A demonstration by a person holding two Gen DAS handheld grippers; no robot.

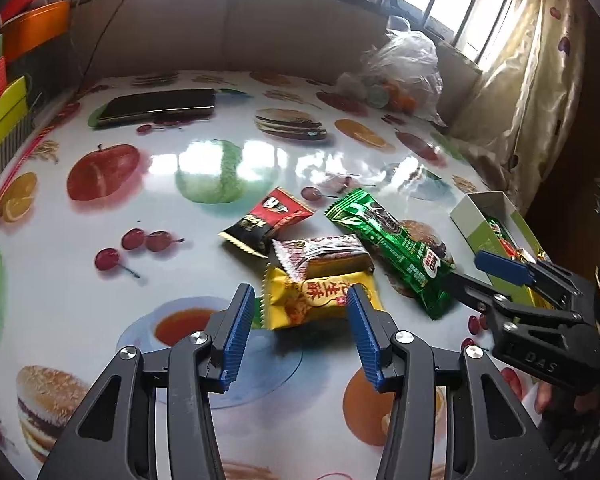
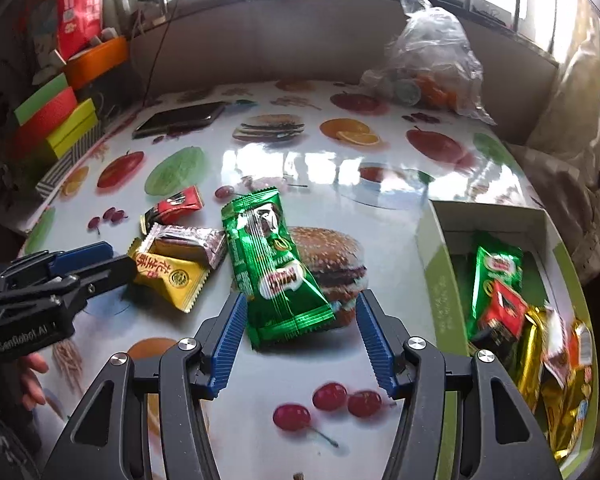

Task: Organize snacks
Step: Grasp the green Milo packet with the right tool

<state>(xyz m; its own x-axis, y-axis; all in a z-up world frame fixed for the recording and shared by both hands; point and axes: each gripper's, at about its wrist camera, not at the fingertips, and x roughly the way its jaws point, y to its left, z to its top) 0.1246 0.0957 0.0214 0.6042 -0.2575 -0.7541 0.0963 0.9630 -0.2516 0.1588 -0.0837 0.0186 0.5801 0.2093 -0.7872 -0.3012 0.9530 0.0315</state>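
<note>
**Both grippers hovering over loose snacks**

My left gripper (image 1: 300,300) has its fingers spread apart around the yellow peanut-crisp packet (image 1: 320,300) at lower centre, not pressing it. My right gripper (image 2: 300,308) has its fingers wide, straddling the green Milo packet (image 2: 274,264) on the table (image 2: 260,380). The green-sided box (image 2: 440,292) at right already holds several snacks.

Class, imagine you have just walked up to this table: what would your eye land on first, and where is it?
Probably the shiny green snack packet, lying mid-table between the open fingers of the right gripper. To its left sits a small pile of wrapped snacks, topped by a yellow packet in front of the left gripper. A part-filled box stands on the right.
</note>
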